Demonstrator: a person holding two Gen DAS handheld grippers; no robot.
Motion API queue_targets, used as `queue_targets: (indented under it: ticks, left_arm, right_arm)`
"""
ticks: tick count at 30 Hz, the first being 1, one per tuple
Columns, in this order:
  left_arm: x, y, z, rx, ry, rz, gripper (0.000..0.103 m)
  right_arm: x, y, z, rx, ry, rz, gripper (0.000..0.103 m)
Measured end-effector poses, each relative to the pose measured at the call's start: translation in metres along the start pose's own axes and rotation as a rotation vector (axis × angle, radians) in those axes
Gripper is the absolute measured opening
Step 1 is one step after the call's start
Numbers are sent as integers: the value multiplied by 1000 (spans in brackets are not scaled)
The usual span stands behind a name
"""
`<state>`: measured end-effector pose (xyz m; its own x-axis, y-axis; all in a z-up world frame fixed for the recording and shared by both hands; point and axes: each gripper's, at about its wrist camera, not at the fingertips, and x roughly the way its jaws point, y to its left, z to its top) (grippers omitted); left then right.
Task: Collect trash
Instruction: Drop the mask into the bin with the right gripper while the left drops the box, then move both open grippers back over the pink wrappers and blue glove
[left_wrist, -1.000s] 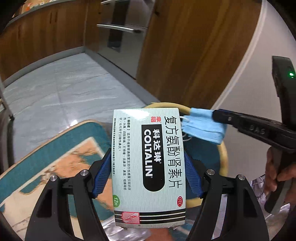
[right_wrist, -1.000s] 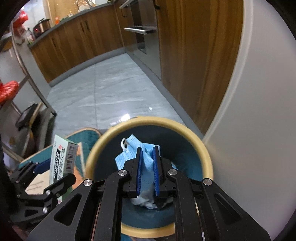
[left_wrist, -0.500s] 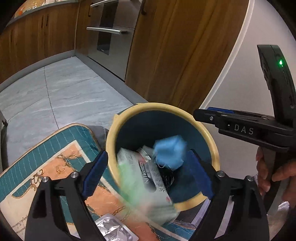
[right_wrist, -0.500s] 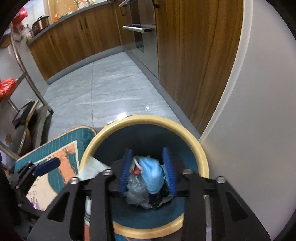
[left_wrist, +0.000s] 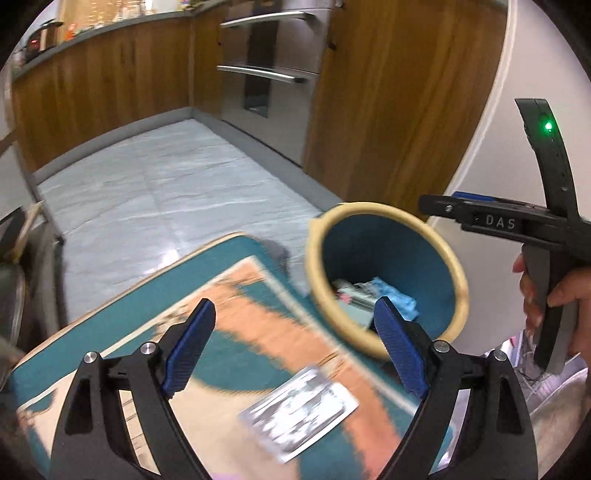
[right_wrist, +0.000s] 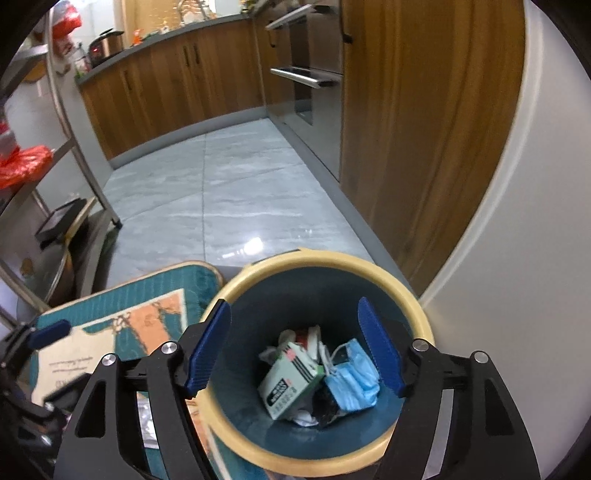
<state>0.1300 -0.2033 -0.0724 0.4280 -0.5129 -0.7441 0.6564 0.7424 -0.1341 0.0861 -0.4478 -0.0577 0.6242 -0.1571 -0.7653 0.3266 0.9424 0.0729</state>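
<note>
A blue bin with a yellow rim stands beside the table; it also shows in the left wrist view. Inside lie the pale green medicine box, the blue face mask and other crumpled trash. My right gripper is open and empty above the bin mouth; it shows from the side in the left wrist view. My left gripper is open and empty above the teal and orange table mat. A silver blister pack lies on the mat just in front of it.
Wooden kitchen cabinets and an oven line the far side of a grey tiled floor. A white wall rises right of the bin. A metal rack with red bags stands at left.
Both grippers opened. The medicine box dropped from my left gripper and the mask from my right into the bin. My left gripper swung left over the mat.
</note>
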Motion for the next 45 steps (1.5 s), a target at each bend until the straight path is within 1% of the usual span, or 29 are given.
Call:
queue_targets:
  ticks: [1,2,3,6,8,12,15,18,20,23,25,27,29,30,32,34,35,38,40,41,42,43,45]
  left_arm:
    - [-8,8,-4,-10,0,18,86]
    - [-16,12,-8,-16,-1,30,86]
    - [-26,21,-13,-28,-4,55,87]
    - [-47,40,-21,-55,-9,98,88]
    - [-57,50,-27,-71,-9,121,91]
    - [-78,76,-45,-122,12,179,91]
    - [-96,93,-59,-146,15,214,91]
    - [-103,103,-71,-162,34,239,91]
    - [-106,106,-81,-175,53,233,91]
    - [-104,109,-97,-193,102,204,91]
    - [-98,109,-108,-202,151,173,90]
    - [-90,104,-118,-181,200,150,89]
    - [-86,100,-126,-149,229,144,87]
    - [-81,99,-132,-137,258,136,85]
    - [-74,98,-137,-133,298,132,83]
    - [-67,98,-145,-138,334,113,82]
    - [-66,98,-147,-139,344,110,81]
    - [-56,97,-154,-115,387,98,71]
    - [-51,92,-156,-85,411,92,55]
    - [-50,90,-156,-76,419,86,51]
    - [-49,87,-156,-67,420,87,44]
    - [-49,85,-154,-55,418,94,35]
    - [-51,81,-152,-29,408,101,31]
  right_arm:
    - [-1,4,0,-8,-2,4,75]
    - [-1,8,0,-15,-3,7,82]
    - [-3,16,-1,-23,-8,11,85]
    - [-5,34,-3,-49,-7,39,86]
    - [-7,49,-6,-79,-3,67,87]
    - [-9,77,-11,-141,10,120,91]
    - [-11,98,-16,-192,19,165,91]
    - [-8,118,-24,-229,50,208,91]
    - [-7,128,-26,-252,64,224,91]
    - [-6,142,-29,-269,80,245,91]
    - [-7,147,-32,-266,87,254,91]
    - [-9,150,-35,-266,92,257,91]
    - [-11,152,-38,-271,98,253,91]
    - [-13,152,-39,-272,102,251,91]
    - [-17,152,-41,-265,106,249,91]
    - [-25,149,-42,-230,110,253,91]
    - [-27,147,-42,-215,113,255,91]
    - [-38,141,-46,-138,130,278,91]
    - [-44,140,-50,-118,135,289,91]
    - [-47,140,-52,-117,133,288,91]
    - [-51,141,-55,-129,127,283,91]
    - [-55,143,-57,-145,120,275,91]
    - [-60,144,-60,-169,109,264,91]
